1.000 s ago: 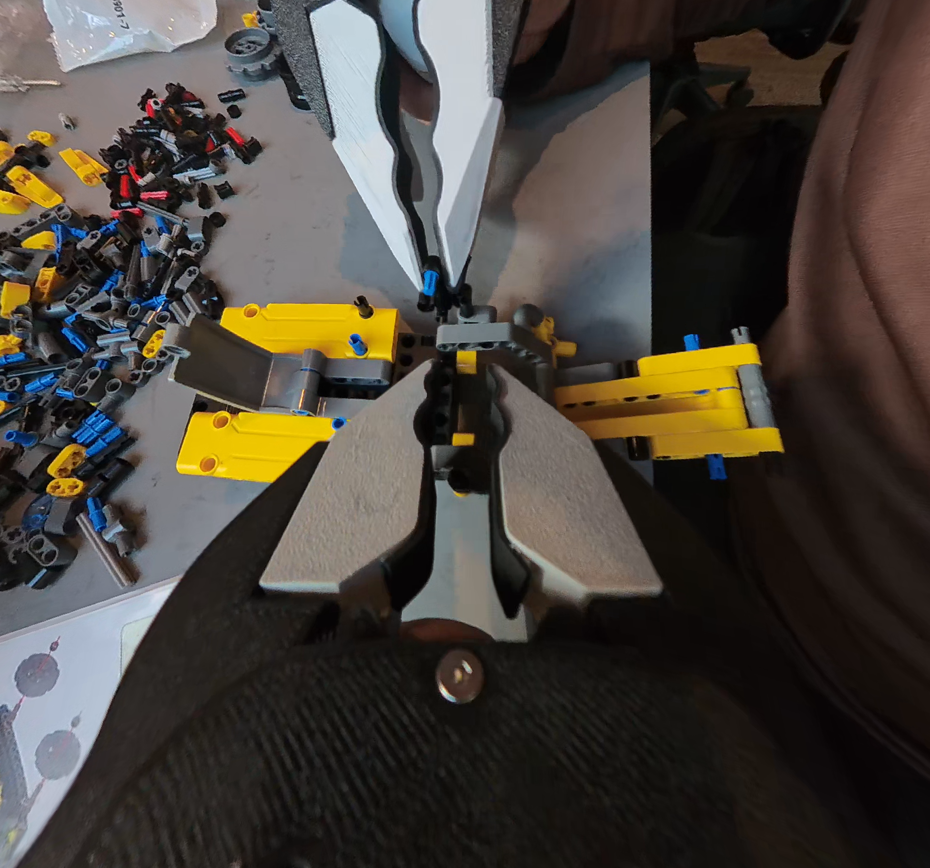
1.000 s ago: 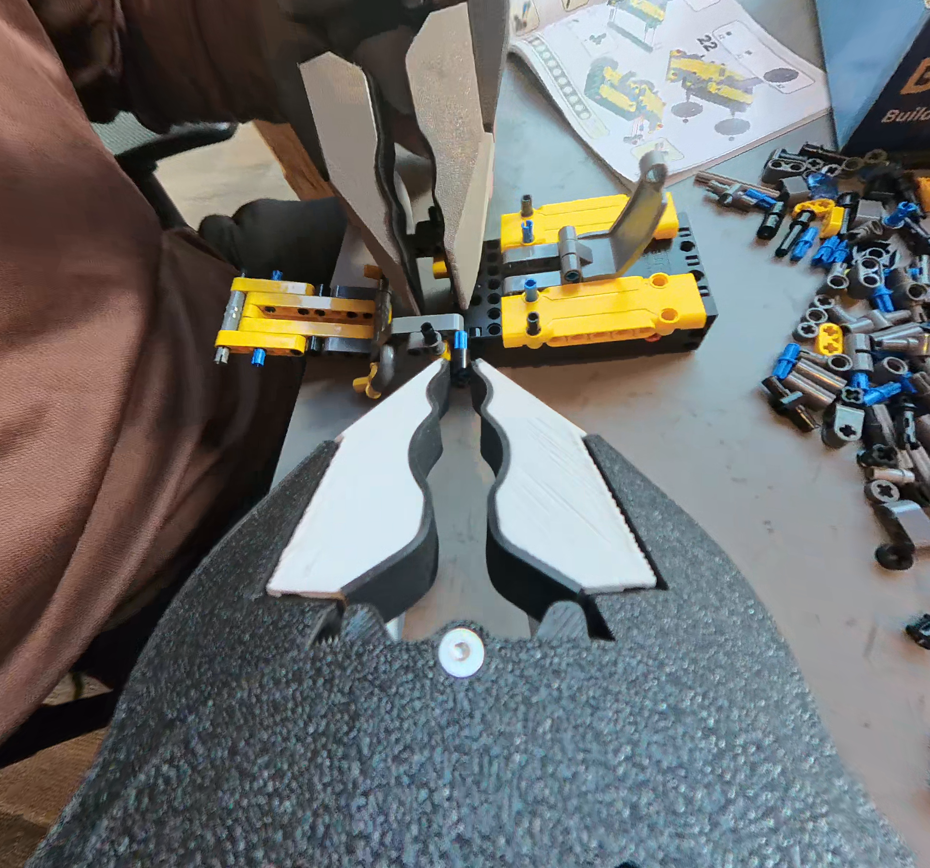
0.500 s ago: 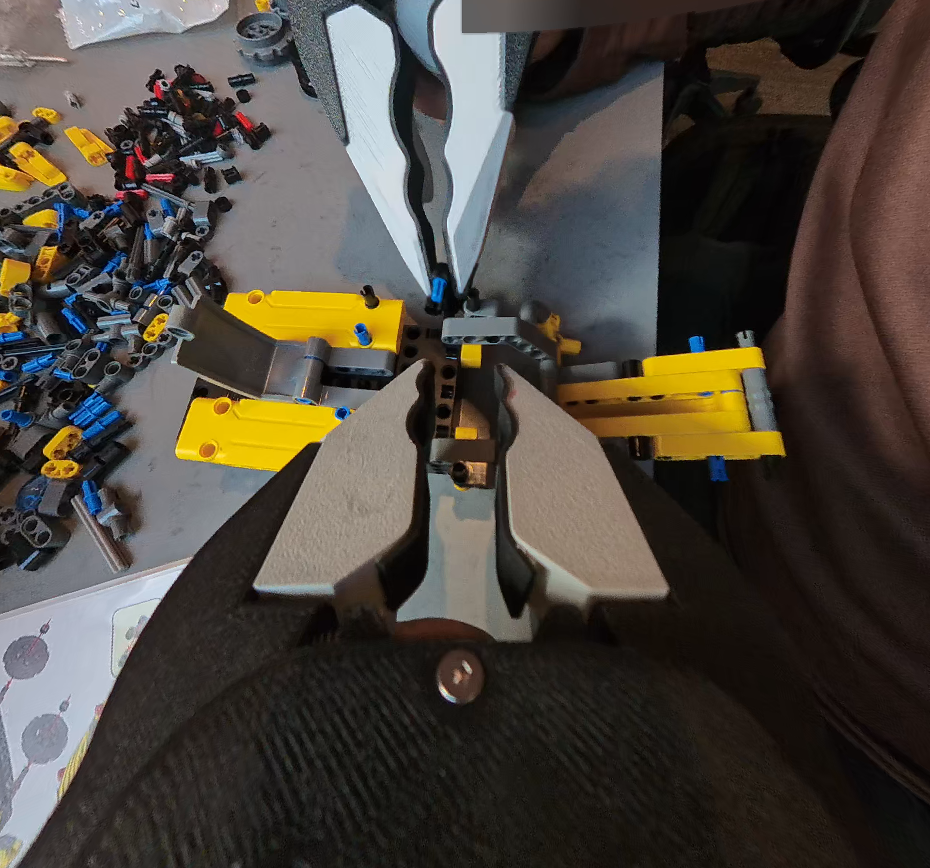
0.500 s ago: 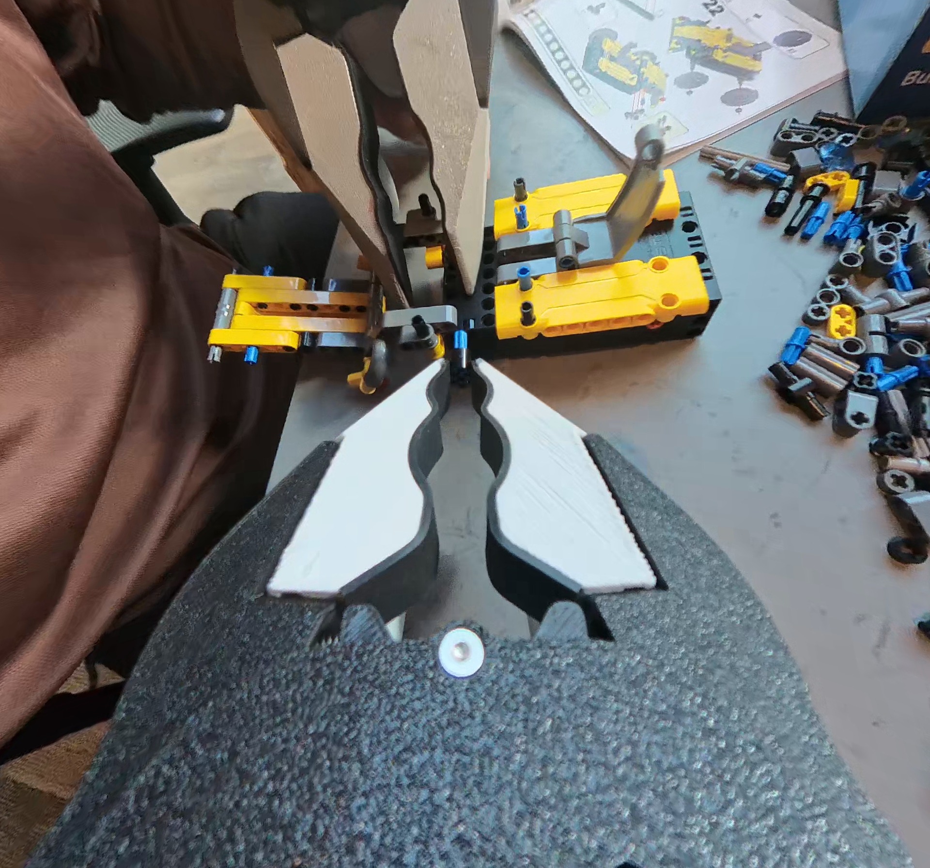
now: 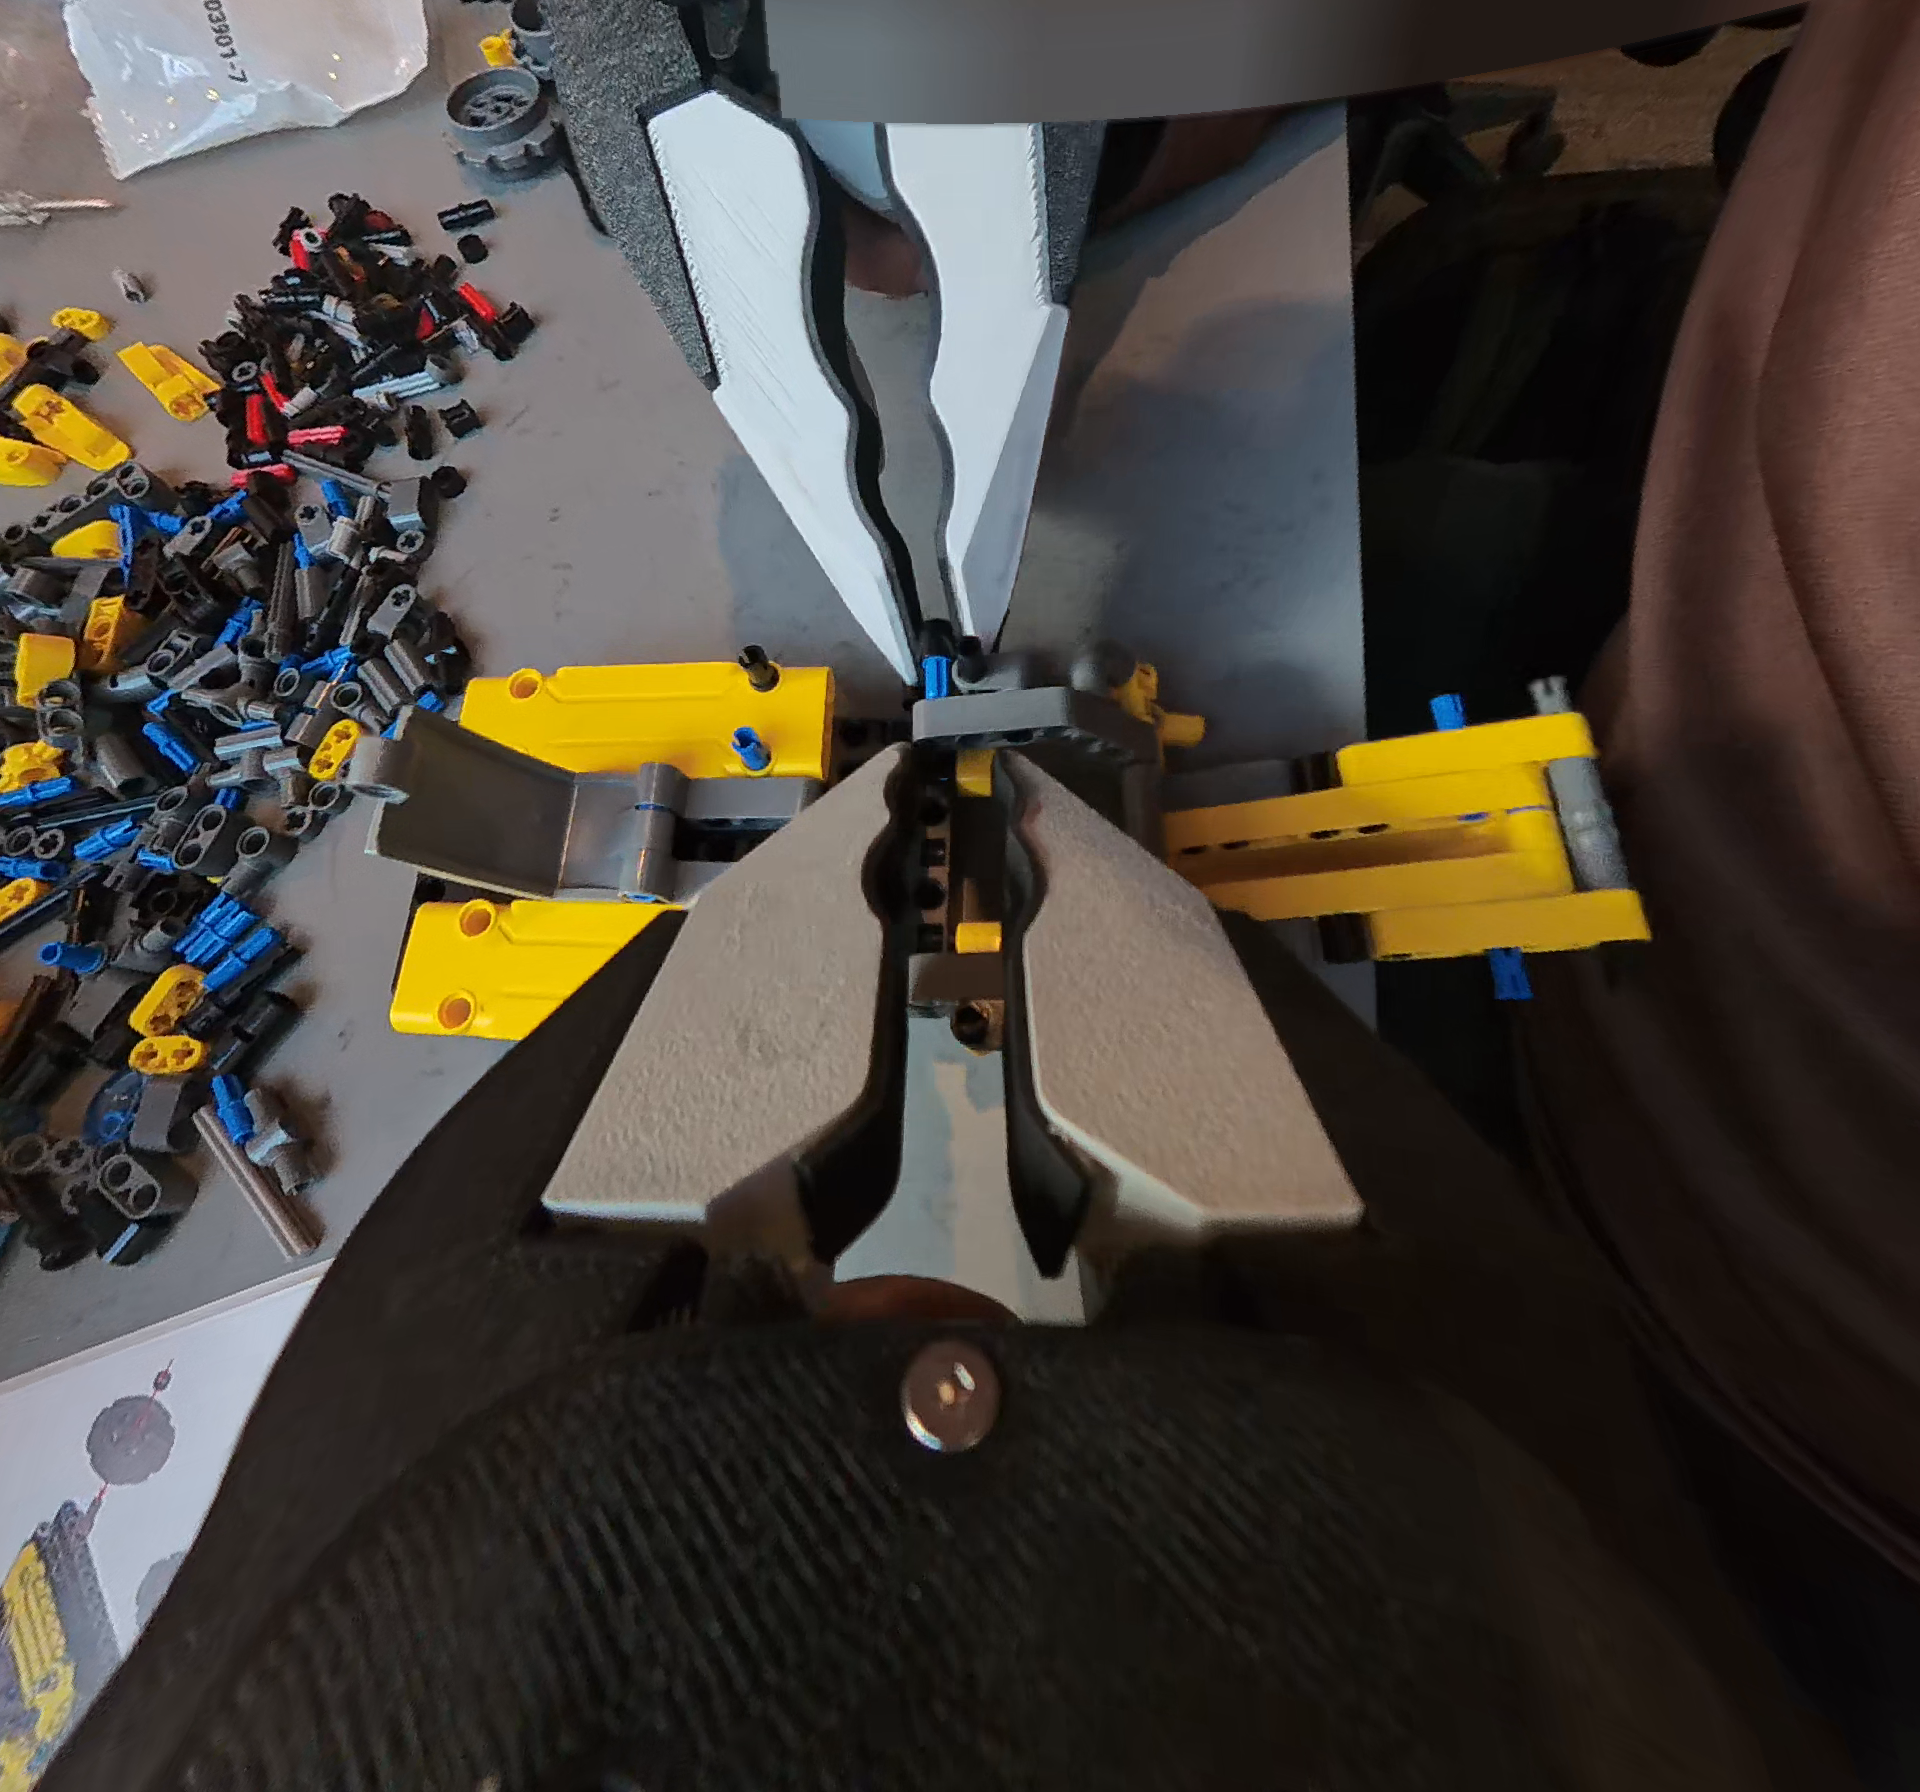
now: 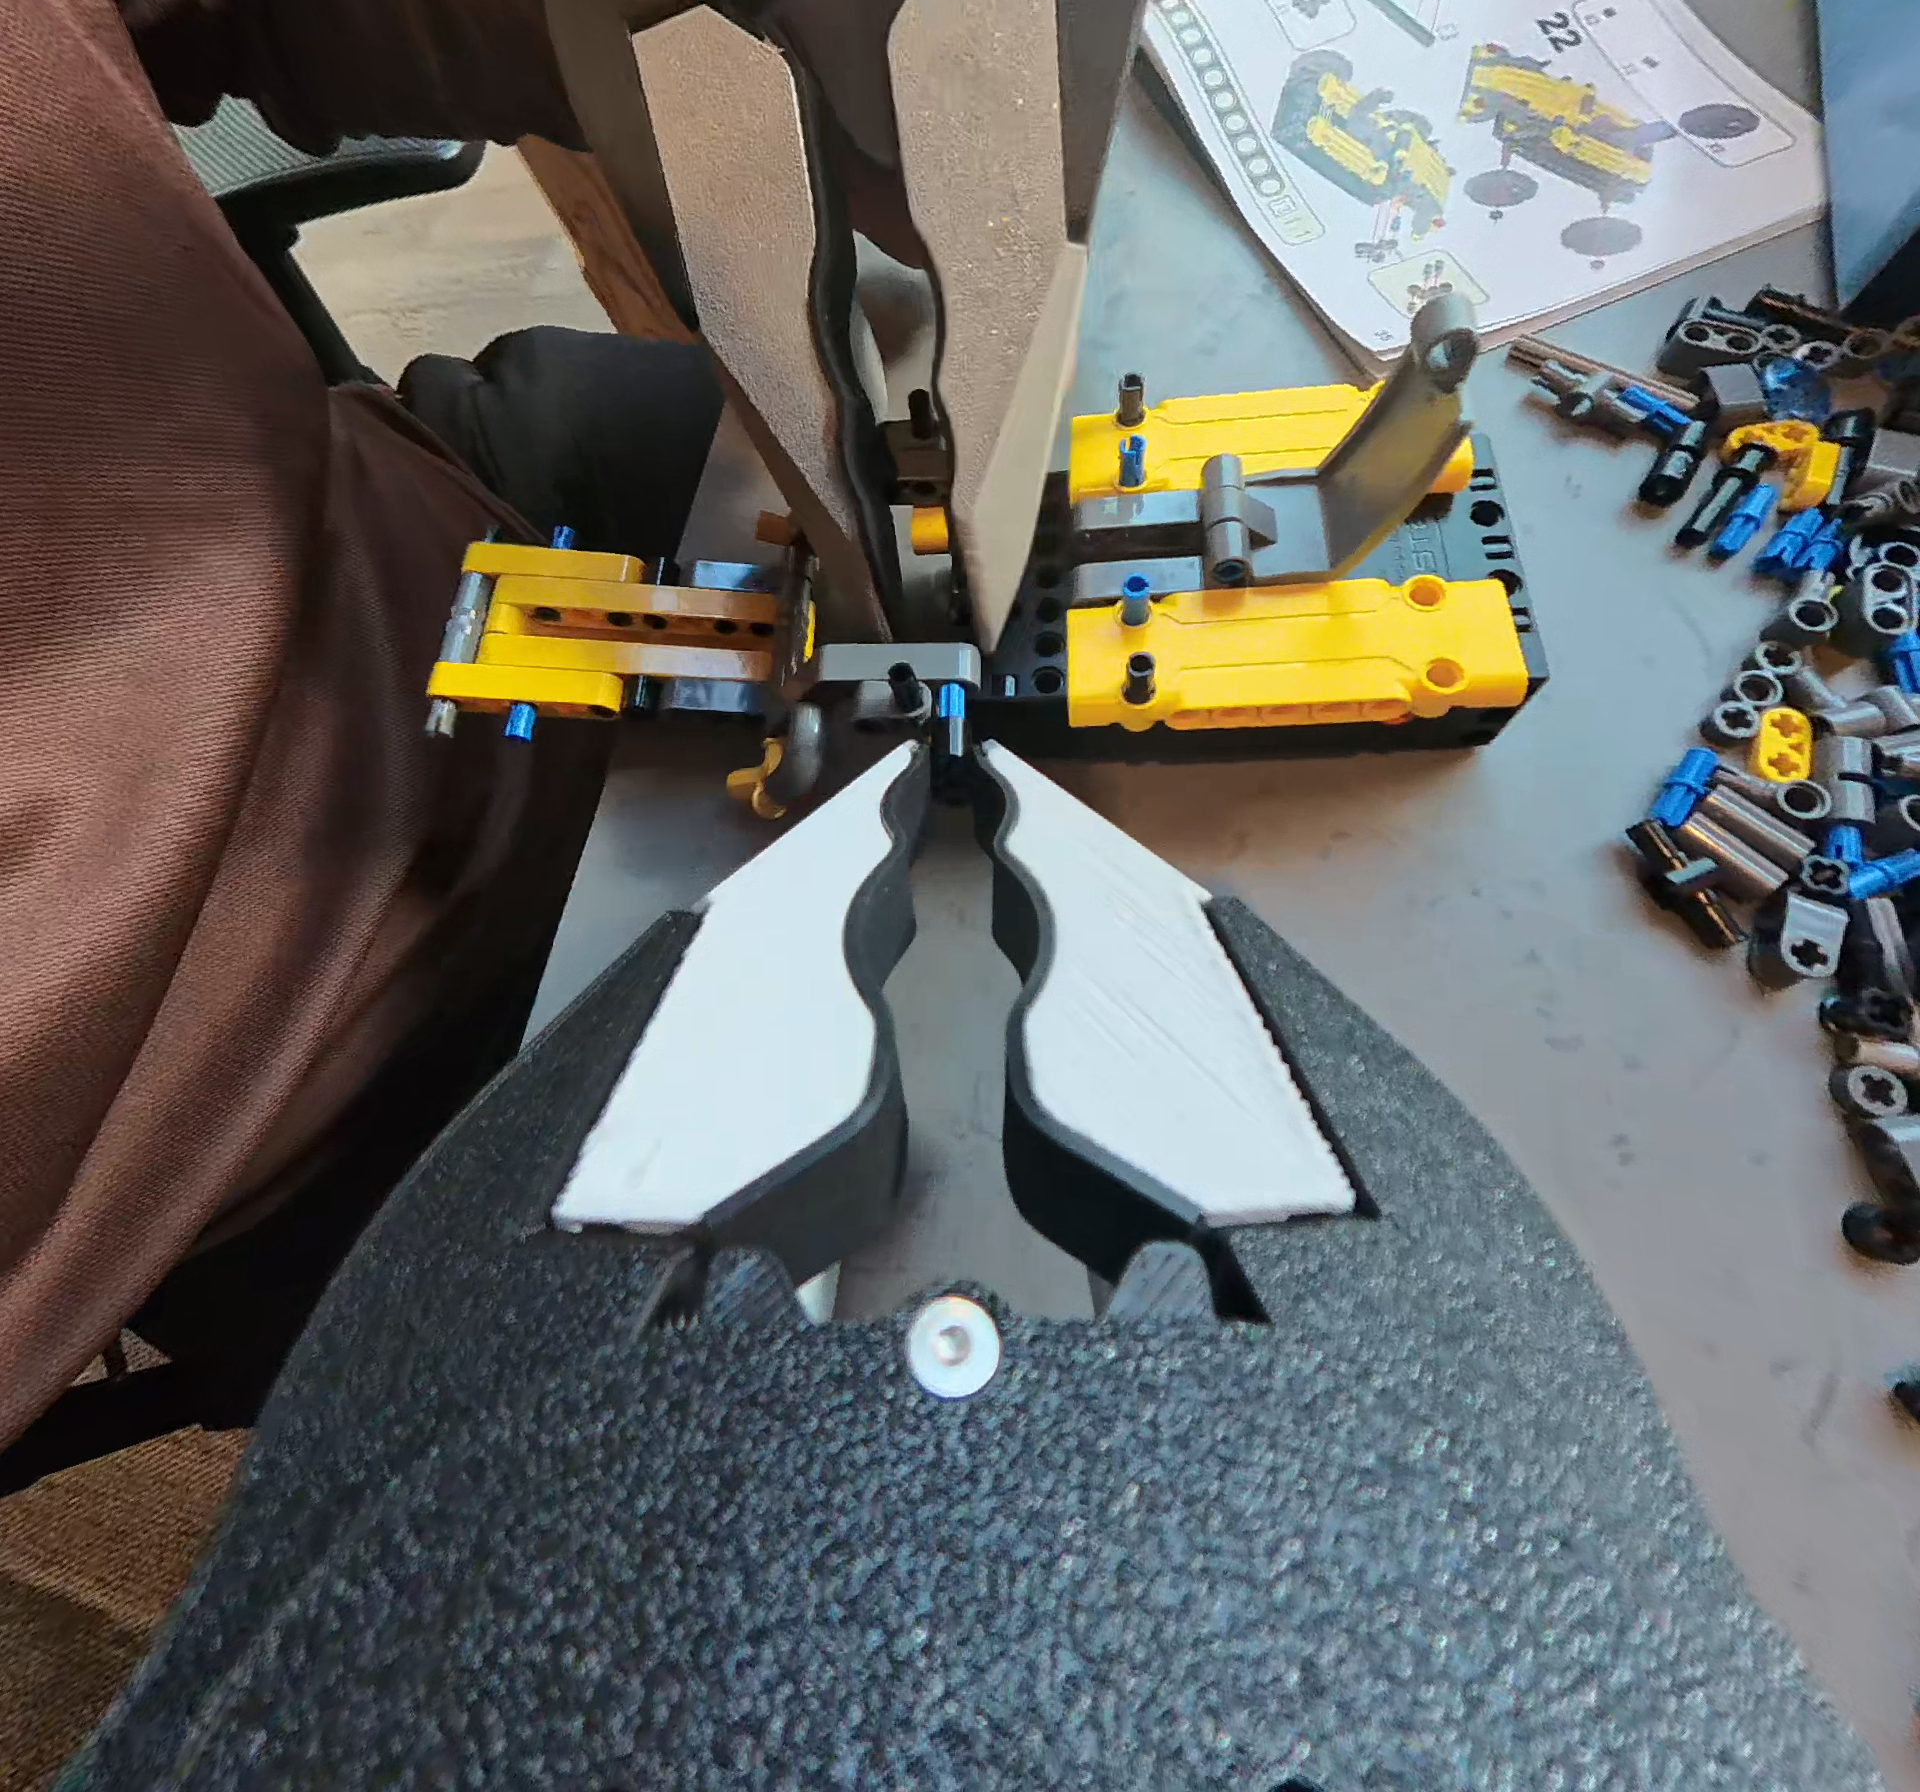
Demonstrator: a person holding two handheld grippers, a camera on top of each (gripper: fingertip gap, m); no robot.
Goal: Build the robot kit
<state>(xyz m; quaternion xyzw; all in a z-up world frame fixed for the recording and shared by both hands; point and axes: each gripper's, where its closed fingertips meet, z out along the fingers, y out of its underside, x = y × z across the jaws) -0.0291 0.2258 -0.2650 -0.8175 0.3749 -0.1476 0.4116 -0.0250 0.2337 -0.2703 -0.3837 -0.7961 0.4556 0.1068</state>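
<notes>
A yellow and black brick-built model (image 5: 644, 703) lies on the grey table (image 5: 623, 547); it also shows in the right wrist view (image 6: 1288, 651). My left gripper (image 5: 953, 766), with grey fingers, is shut on the model's narrow middle section. In the right wrist view the left gripper (image 6: 935, 620) comes down from above. My right gripper (image 6: 948, 755), with white fingers, is shut on a small blue and black pin (image 6: 948, 708). The pin touches the end of a grey beam (image 6: 899, 662) on the model. In the left wrist view the right gripper (image 5: 940, 656) comes from the far side.
A heap of loose small pieces (image 5: 187, 682) lies left of the model, also at the right in the right wrist view (image 6: 1808, 807). An open instruction booklet (image 6: 1455, 111), a plastic bag (image 5: 239, 38) and a grey wheel hub (image 5: 499, 106) lie farther off. The table edge and a person's brown clothing (image 6: 156, 703) are close by. Only a small space, under 4 cm, lies between the two pairs of fingers. Both grippers' tips are roughly 25 cm from the grey wheel hub (image 5: 499, 106).
Both grippers keep their grip. The left gripper and the model have shifted slightly closer in the right wrist view; the pin stays at the grey beam's end.
</notes>
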